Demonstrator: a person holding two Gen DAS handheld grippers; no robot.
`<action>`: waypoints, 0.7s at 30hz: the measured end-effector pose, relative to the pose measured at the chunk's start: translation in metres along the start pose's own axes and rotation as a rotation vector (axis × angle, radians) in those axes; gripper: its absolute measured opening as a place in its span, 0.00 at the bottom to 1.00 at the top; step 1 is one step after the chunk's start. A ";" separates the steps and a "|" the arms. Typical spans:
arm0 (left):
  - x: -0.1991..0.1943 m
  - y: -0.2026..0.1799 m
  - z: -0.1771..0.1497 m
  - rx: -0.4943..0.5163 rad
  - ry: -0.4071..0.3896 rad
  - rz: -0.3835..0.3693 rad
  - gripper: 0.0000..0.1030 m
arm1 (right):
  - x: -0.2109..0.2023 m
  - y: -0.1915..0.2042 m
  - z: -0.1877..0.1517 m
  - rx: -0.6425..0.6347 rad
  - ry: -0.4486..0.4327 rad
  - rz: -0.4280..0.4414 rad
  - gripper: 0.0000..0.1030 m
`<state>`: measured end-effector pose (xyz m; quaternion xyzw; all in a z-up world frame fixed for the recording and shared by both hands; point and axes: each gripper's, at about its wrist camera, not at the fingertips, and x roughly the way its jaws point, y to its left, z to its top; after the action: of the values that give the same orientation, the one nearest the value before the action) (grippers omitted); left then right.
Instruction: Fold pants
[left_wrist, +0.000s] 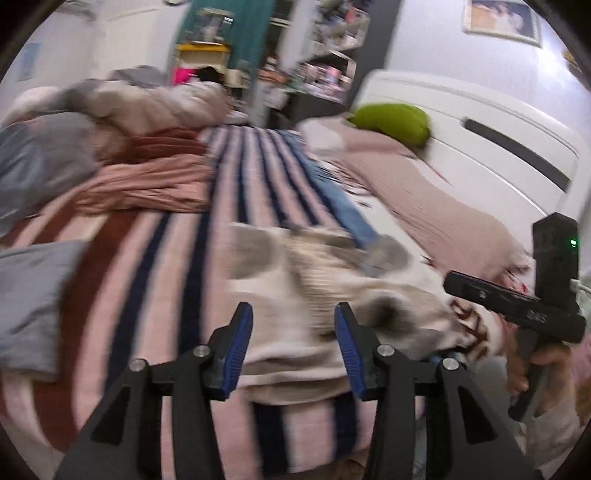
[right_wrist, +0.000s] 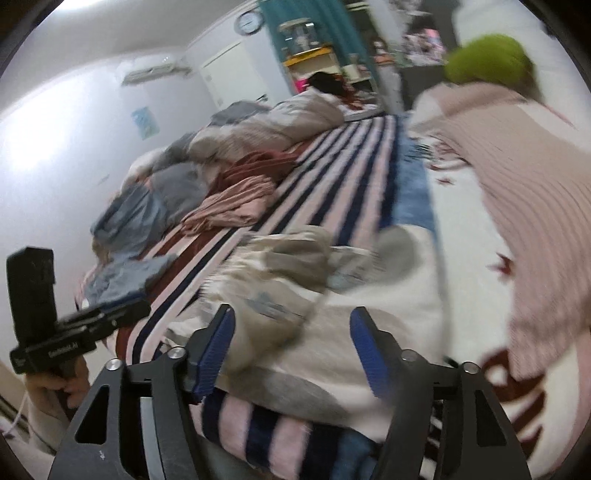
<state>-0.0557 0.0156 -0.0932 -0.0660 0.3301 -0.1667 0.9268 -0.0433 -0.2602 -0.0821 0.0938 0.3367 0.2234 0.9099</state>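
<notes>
cream-and-grey pants (left_wrist: 332, 295) lie crumpled on my striped blanket (left_wrist: 155, 280); my 2 claws, left (left_wrist: 293, 350) and right (right_wrist: 291, 350), gape empty above.

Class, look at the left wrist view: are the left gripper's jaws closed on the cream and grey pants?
No. The left gripper has its jaws spread wide with nothing between them, above the pants lying on the striped blanket.

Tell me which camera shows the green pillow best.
Left wrist view: the green pillow lies whole against the white headboard, its outline fairly sharp. The right wrist view shows it too, but blurrier, near the top edge, its lower side hidden by pink bedding.
</notes>
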 end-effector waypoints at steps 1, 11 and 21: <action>-0.003 0.012 -0.001 -0.020 -0.009 0.015 0.42 | 0.005 0.008 0.002 -0.017 0.005 0.000 0.68; 0.000 0.076 -0.015 -0.147 -0.033 0.050 0.42 | 0.093 0.089 0.007 -0.218 0.109 -0.057 0.71; 0.014 0.085 -0.018 -0.183 -0.021 0.014 0.42 | 0.124 0.084 -0.020 -0.319 0.192 -0.276 0.66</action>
<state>-0.0342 0.0901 -0.1355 -0.1497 0.3346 -0.1289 0.9214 -0.0020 -0.1274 -0.1408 -0.1199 0.3918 0.1551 0.8989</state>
